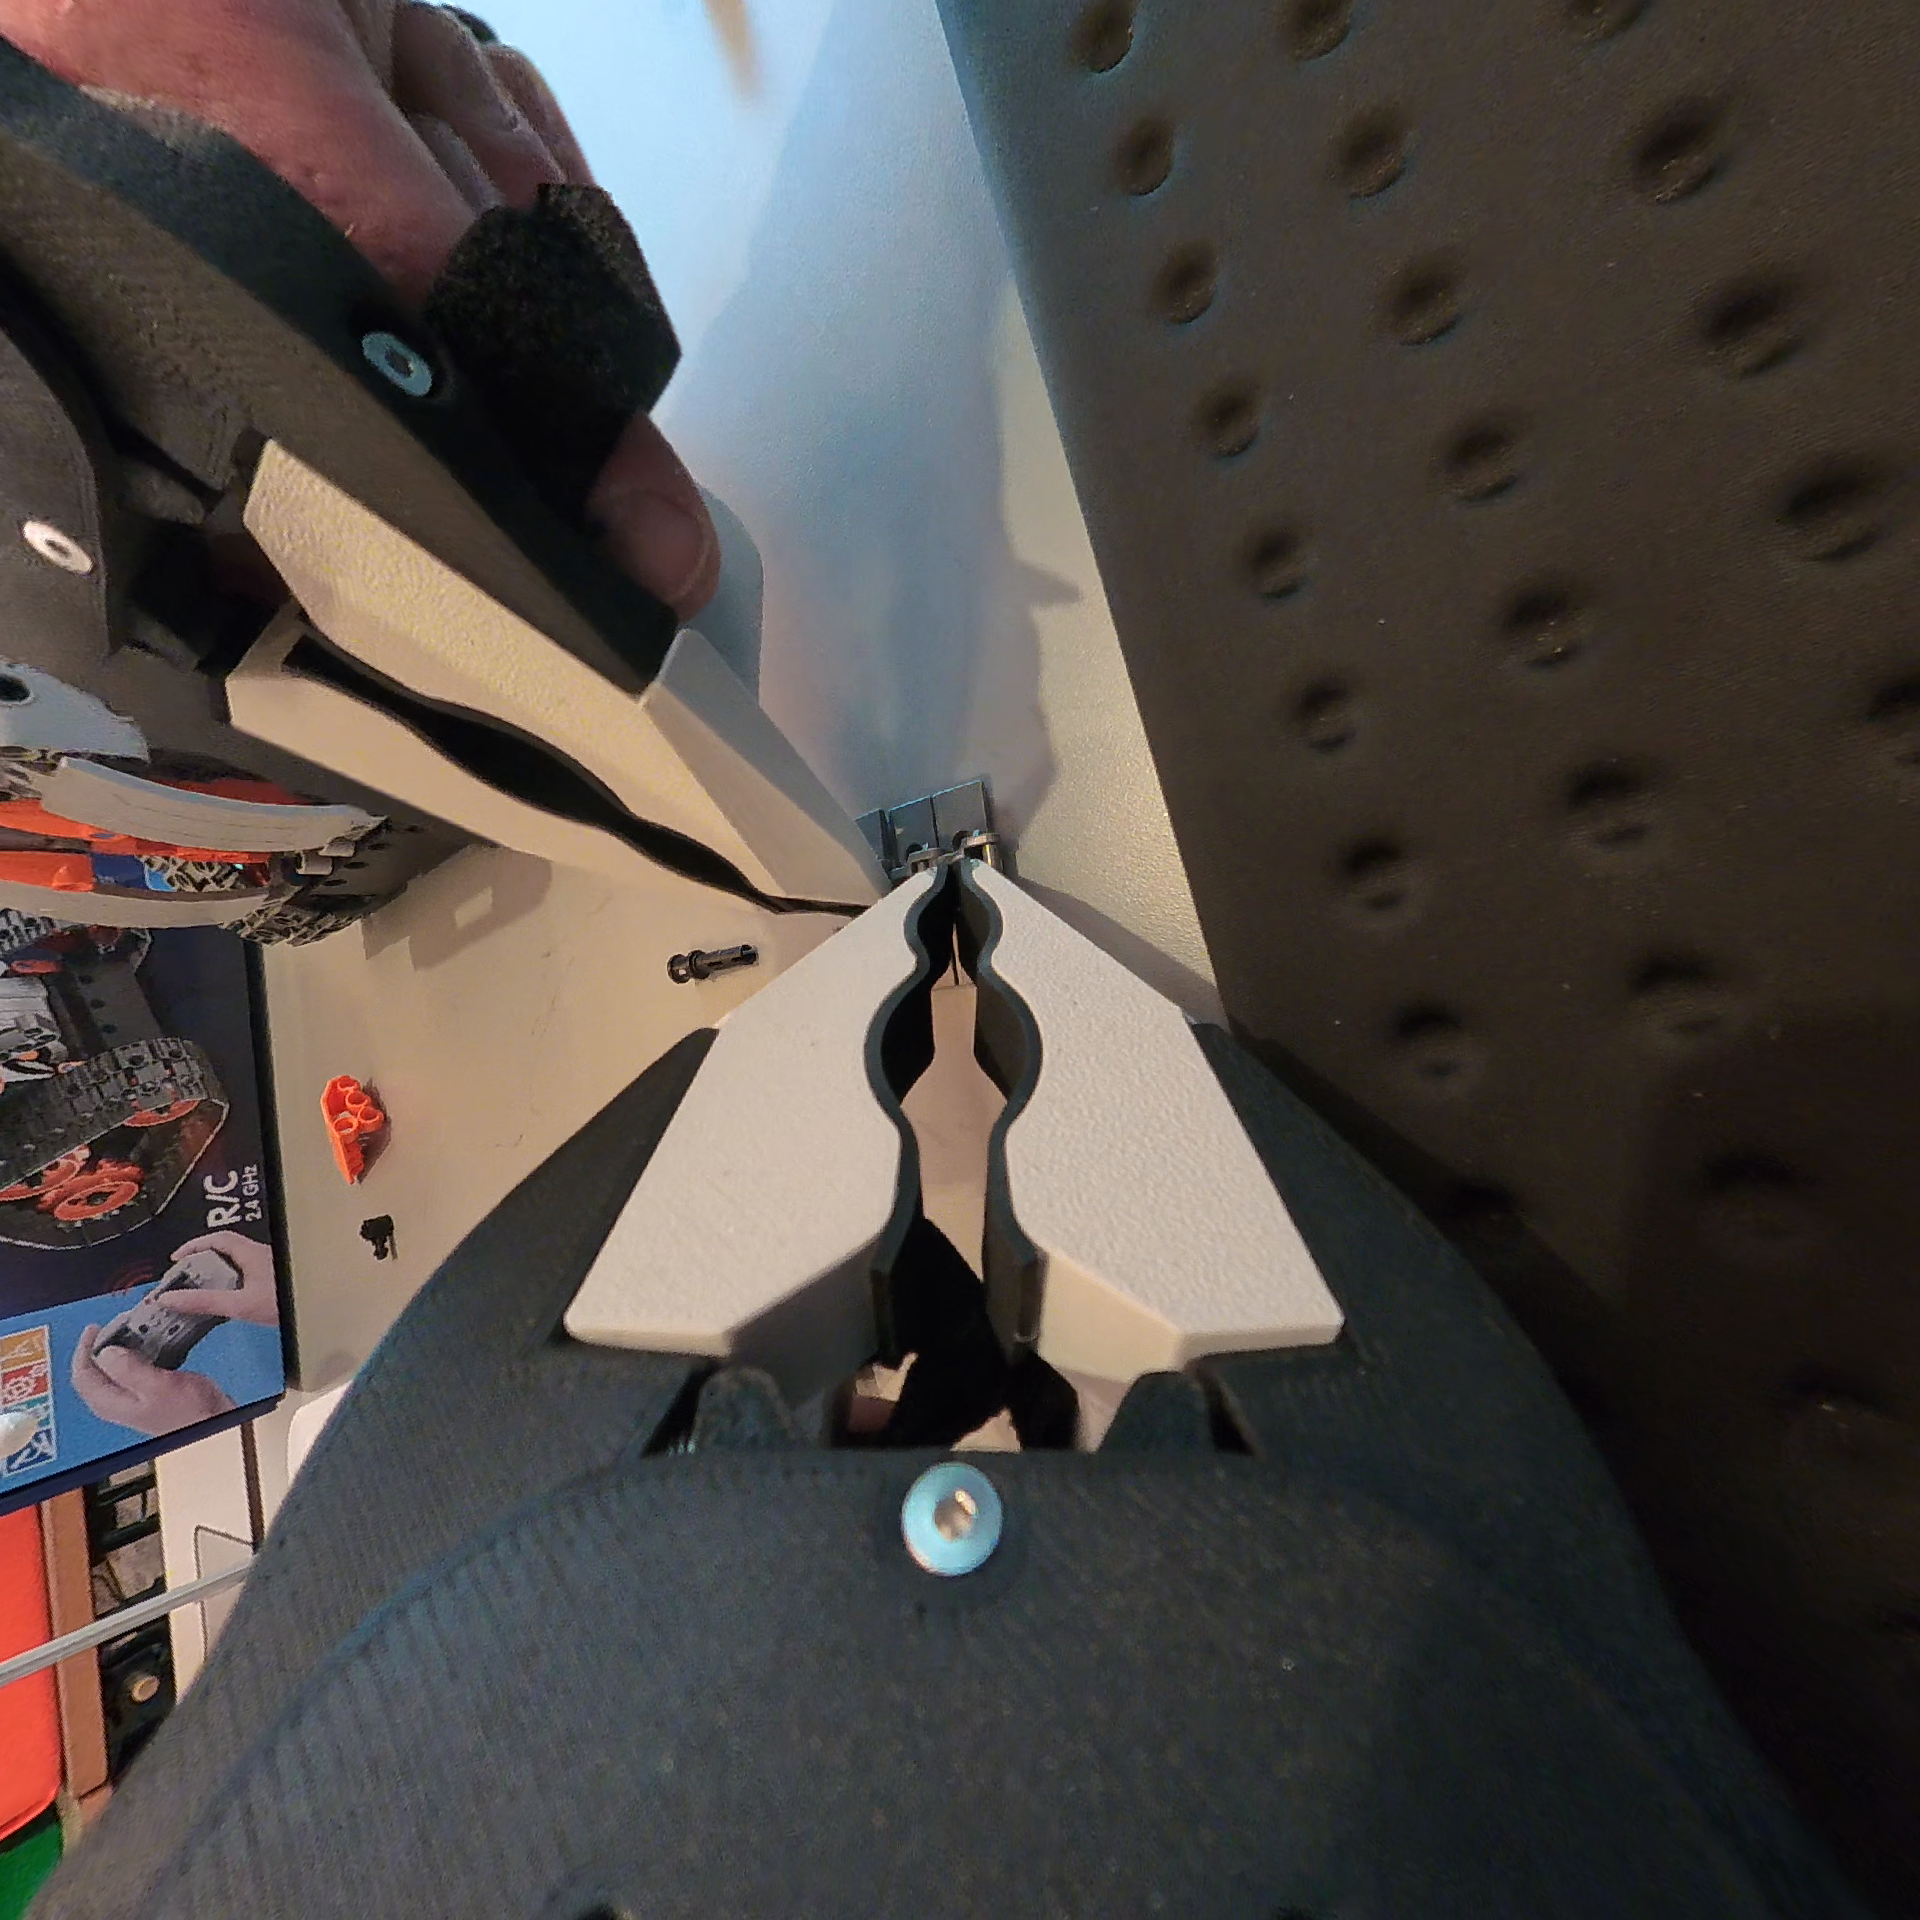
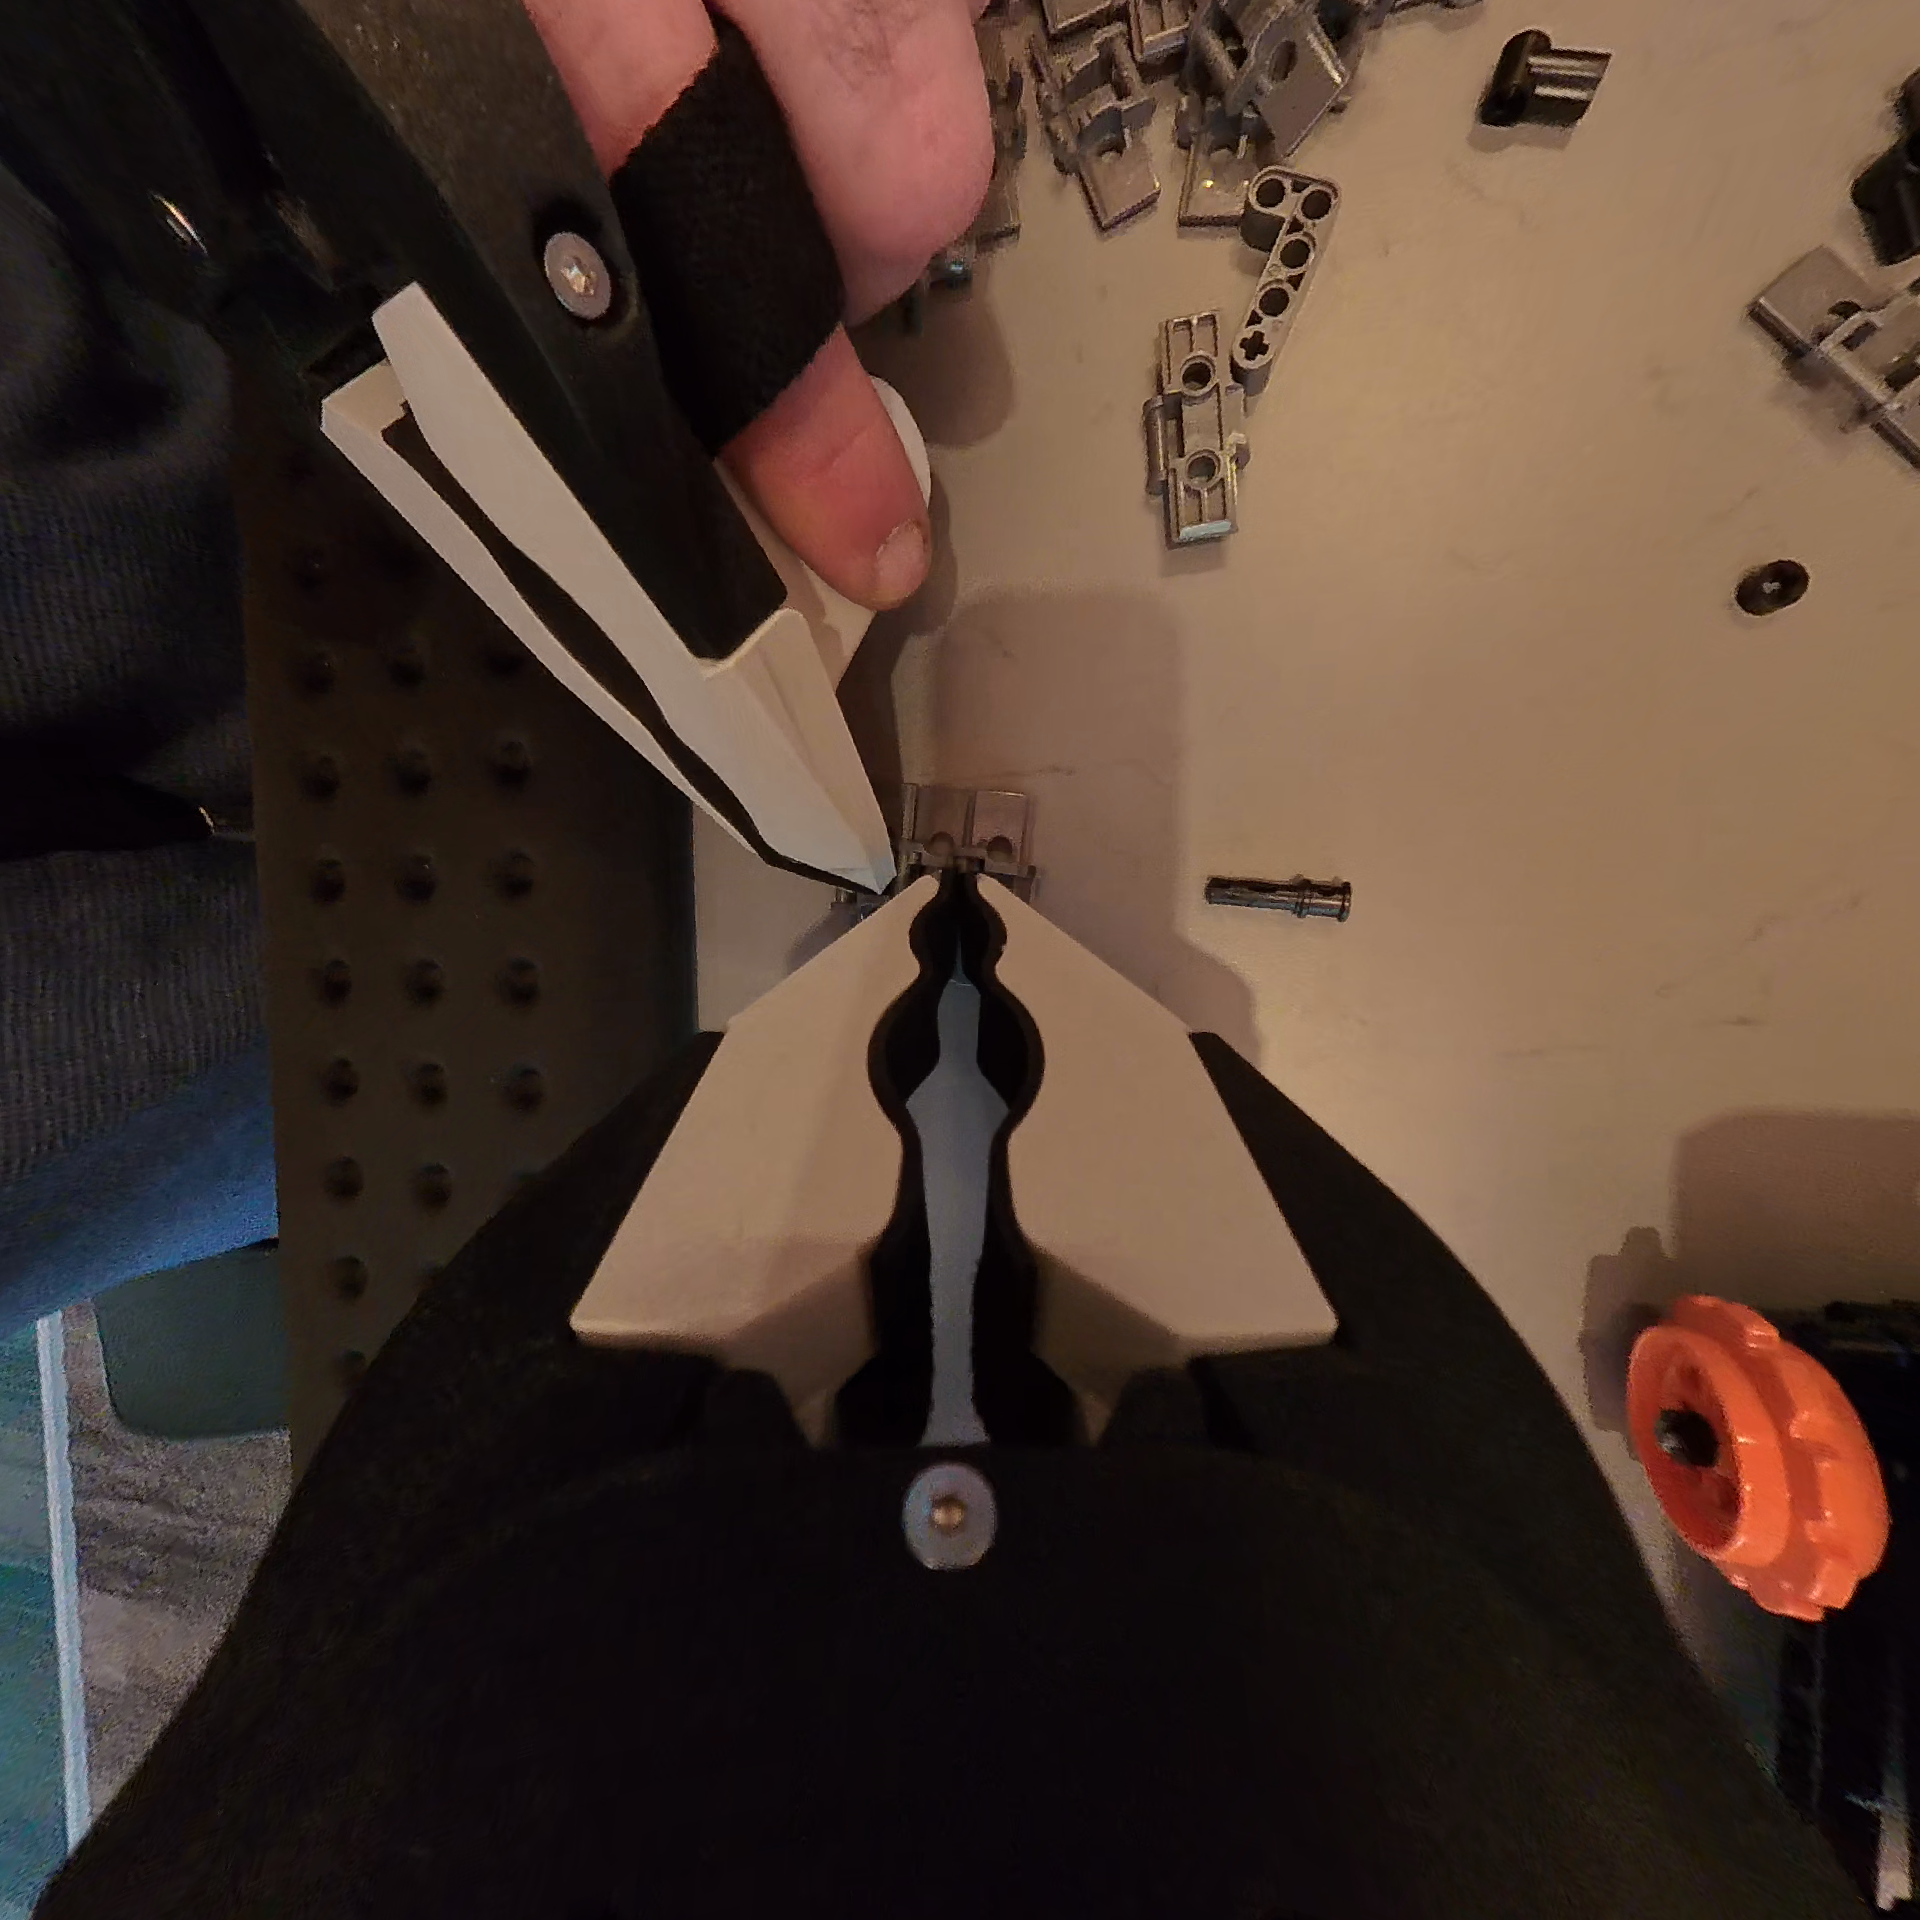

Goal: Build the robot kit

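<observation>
Both grippers meet tip to tip over one small grey link assembly (image 2: 971,836) on the beige table (image 2: 1403,935). Right gripper (image 2: 956,881): fingers nearly together at the tips, pinched on the near edge of the grey link assembly. Left gripper (image 1: 954,871): same posture in its own view, tips clamped on the same grey piece (image 1: 940,821) from the other side; in the right wrist view it comes in from the far left, slanting down to the piece's left end (image 2: 878,883), with a hand (image 2: 831,187) on its black handle. A black axle pin (image 2: 1280,898) lies on the table just right of the held piece, apart from it. Far right of it, a pile of loose grey track links (image 2: 1143,94), an L-shaped grey beam (image 2: 1283,260) and a joined pair of grey links (image 2: 1195,431). An orange sprocket wheel (image 2: 1756,1470) sits near right, at the table edge. In the left wrist view: a small orange connector (image 1: 355,1124) on the table, a printed toy box (image 1: 125,1195) beyond it, and part of an orange-and-grey tracked model (image 1: 187,842) behind the other gripper. A dark perforated chair back (image 1: 1558,623) fills the right side of that view.
</observation>
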The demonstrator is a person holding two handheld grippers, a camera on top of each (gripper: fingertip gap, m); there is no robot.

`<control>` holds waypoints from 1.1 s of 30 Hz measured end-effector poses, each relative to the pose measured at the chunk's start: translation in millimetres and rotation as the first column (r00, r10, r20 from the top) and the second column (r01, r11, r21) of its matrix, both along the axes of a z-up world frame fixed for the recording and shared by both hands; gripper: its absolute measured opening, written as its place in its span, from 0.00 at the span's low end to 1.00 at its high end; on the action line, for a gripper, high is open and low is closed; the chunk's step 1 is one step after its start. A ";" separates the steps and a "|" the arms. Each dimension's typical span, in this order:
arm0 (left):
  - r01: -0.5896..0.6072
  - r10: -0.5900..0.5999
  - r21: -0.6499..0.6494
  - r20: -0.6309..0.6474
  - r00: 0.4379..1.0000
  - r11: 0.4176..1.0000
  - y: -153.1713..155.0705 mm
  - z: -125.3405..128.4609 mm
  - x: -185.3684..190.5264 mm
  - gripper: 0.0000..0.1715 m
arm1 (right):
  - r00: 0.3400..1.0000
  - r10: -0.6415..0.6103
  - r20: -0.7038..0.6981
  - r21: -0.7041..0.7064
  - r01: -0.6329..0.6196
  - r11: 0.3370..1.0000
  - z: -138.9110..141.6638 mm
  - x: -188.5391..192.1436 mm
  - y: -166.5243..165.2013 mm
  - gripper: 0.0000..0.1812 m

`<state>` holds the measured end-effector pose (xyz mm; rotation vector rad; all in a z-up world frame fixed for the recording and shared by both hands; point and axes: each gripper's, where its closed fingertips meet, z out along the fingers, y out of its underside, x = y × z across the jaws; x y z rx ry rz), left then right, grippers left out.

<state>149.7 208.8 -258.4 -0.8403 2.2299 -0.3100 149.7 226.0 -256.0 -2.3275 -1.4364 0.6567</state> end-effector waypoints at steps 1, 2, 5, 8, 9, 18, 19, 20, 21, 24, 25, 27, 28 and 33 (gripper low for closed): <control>0.000 0.000 0.001 0.000 1.000 1.000 0.0 0.0 0.0 0.00 | 1.000 -0.008 -0.011 0.002 0.008 1.000 0.2 0.0 0.1 0.00; 0.000 0.000 0.000 0.000 1.000 1.000 -0.1 0.0 0.0 0.00 | 1.000 -0.016 -0.021 0.005 0.016 1.000 0.3 0.0 0.3 0.00; 0.001 -0.001 -0.003 0.000 1.000 1.000 -0.4 0.0 0.2 0.00 | 0.999 -0.028 -0.031 0.022 0.029 0.999 0.6 0.1 0.4 0.00; 0.001 -0.001 -0.003 -0.001 1.000 1.000 -0.5 -0.1 0.3 0.00 | 0.999 -0.031 -0.034 0.030 0.032 0.999 0.9 0.1 1.1 0.00; 0.000 0.000 -0.004 -0.001 1.000 1.000 -0.6 -0.1 0.3 0.00 | 0.999 -0.033 -0.028 0.037 0.034 0.999 1.2 1.0 1.7 0.00; 0.001 -0.001 -0.005 0.000 1.000 1.000 -1.6 -0.2 0.8 0.00 | 0.999 -0.034 0.028 0.081 0.032 0.996 -2.3 3.2 4.3 0.00; 0.001 -0.001 -0.006 0.000 1.000 1.000 -1.8 -0.1 0.8 0.00 | 0.999 -0.029 0.036 0.084 0.026 0.996 -2.4 3.1 4.0 0.00; 0.001 -0.001 -0.008 0.000 1.000 1.000 -2.1 -0.2 0.8 0.00 | 0.999 -0.023 0.043 0.087 0.019 0.996 -2.4 3.2 3.7 0.00; 0.002 -0.002 -0.009 -0.001 1.000 1.000 -2.2 -0.2 0.7 0.00 | 0.999 -0.016 0.048 0.090 0.012 0.996 -2.5 3.2 3.4 0.00; 0.004 -0.004 -0.008 -0.002 1.000 1.000 -2.8 -0.3 0.5 0.00 | 0.999 0.009 0.051 0.093 -0.013 0.996 -2.6 3.0 2.4 0.00; 0.007 -0.007 -0.009 -0.006 1.000 1.000 -3.3 -0.3 0.0 0.00 | 0.998 0.023 0.058 0.096 -0.028 0.995 -2.8 3.1 1.5 0.00; 0.012 -0.012 -0.014 -0.014 1.000 1.000 -4.3 -0.4 -1.4 0.00 | 0.995 0.057 0.084 0.110 -0.067 0.992 -2.9 2.8 -0.4 0.00; 0.016 -0.016 -0.021 -0.018 1.000 1.000 -5.3 -0.4 -2.1 0.00 | 0.992 0.078 0.101 0.118 -0.090 0.989 -3.0 2.4 -1.4 0.00; 0.032 -0.034 -0.054 -0.041 0.999 0.998 -10.0 -0.7 -6.1 0.00 | 0.974 0.195 0.116 0.157 -0.212 0.965 -2.8 -2.0 -4.8 0.00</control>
